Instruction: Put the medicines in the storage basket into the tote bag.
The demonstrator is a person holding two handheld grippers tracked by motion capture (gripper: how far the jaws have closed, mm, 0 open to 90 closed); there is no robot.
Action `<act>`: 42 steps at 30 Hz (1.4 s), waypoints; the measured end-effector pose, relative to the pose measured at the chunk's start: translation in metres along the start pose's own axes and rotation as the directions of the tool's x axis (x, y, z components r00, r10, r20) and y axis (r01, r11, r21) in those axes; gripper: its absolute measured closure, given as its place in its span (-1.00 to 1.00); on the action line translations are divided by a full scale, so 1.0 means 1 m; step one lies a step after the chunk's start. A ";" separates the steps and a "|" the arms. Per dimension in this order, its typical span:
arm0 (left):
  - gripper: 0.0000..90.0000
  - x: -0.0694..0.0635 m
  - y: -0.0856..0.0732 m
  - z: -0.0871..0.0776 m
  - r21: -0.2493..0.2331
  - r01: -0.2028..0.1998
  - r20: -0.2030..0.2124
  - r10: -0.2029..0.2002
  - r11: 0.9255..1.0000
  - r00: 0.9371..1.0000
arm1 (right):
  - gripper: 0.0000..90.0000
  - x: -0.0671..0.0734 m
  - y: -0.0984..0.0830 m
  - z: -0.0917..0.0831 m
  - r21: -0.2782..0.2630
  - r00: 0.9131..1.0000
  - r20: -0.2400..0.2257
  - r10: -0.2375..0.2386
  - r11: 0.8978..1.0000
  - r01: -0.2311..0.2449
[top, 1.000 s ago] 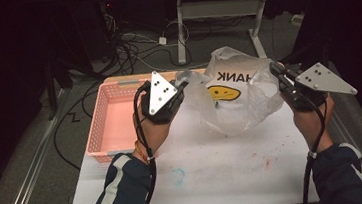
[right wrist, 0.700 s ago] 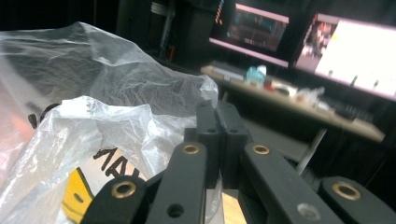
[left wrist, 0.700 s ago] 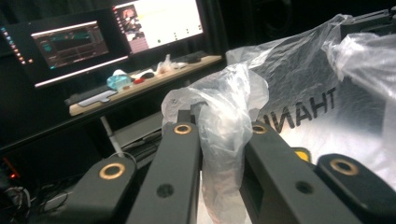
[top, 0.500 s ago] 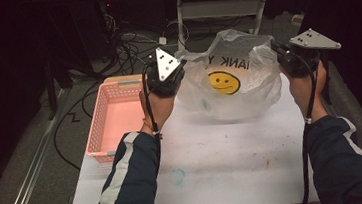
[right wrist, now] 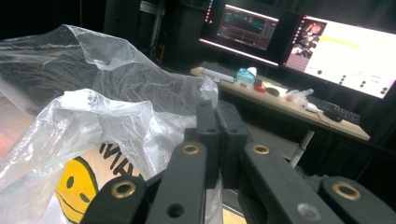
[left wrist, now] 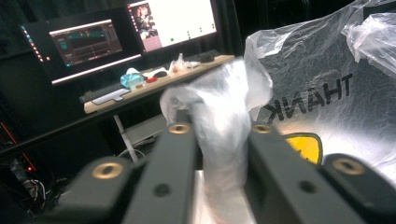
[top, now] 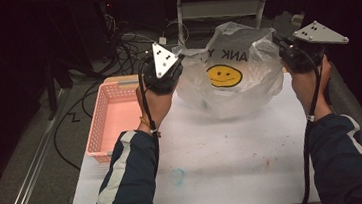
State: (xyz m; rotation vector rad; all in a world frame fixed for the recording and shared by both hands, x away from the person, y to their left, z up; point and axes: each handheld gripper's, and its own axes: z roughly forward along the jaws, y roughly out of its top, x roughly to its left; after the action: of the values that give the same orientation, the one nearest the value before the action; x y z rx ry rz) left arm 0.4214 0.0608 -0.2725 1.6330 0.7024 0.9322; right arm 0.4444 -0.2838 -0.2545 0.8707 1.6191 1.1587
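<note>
plastic bag [top: 232,77] held spread above bench [top: 224,158] far edge, mouth kept open | left gripper [left wrist: 219,135] clamps bunched handle, jaws just easing | right gripper [right wrist: 217,126] closed tight on opposite rim

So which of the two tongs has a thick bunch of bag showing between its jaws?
The left tongs: a wad of the bag fills its jaws; the right tongs' jaws meet.

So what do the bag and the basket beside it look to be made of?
The bag: thin plastic film, translucent and glossy, by its crinkles, the light shining through and the printed smiley face; it bunches up where the left gripper pinches it. The basket: likely rigid moulded plastic, pink and matte, with slotted lattice walls.
</note>
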 end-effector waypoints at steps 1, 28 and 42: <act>0.82 0.000 -0.002 0.001 0.003 0.001 0.005 -0.001 1.000 1.000 | 1.00 0.000 -0.001 0.001 0.001 1.000 0.001 -0.002 1.000 0.002; -0.24 -0.011 -0.024 -0.045 -0.045 -0.083 0.015 0.083 0.996 0.996 | 1.00 -0.010 -0.027 -0.001 0.053 1.000 0.001 0.031 0.998 -0.031; -0.29 -0.008 -0.013 -0.069 -0.083 -0.112 0.023 0.114 0.990 0.993 | 1.00 -0.014 -0.023 -0.005 0.058 1.000 0.016 0.017 0.998 -0.018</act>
State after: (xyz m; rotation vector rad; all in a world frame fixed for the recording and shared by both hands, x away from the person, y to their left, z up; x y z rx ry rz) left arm 0.3578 0.0921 -0.2787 1.6239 0.5503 1.0049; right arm 0.4436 -0.3047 -0.2716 0.9304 1.6422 1.1191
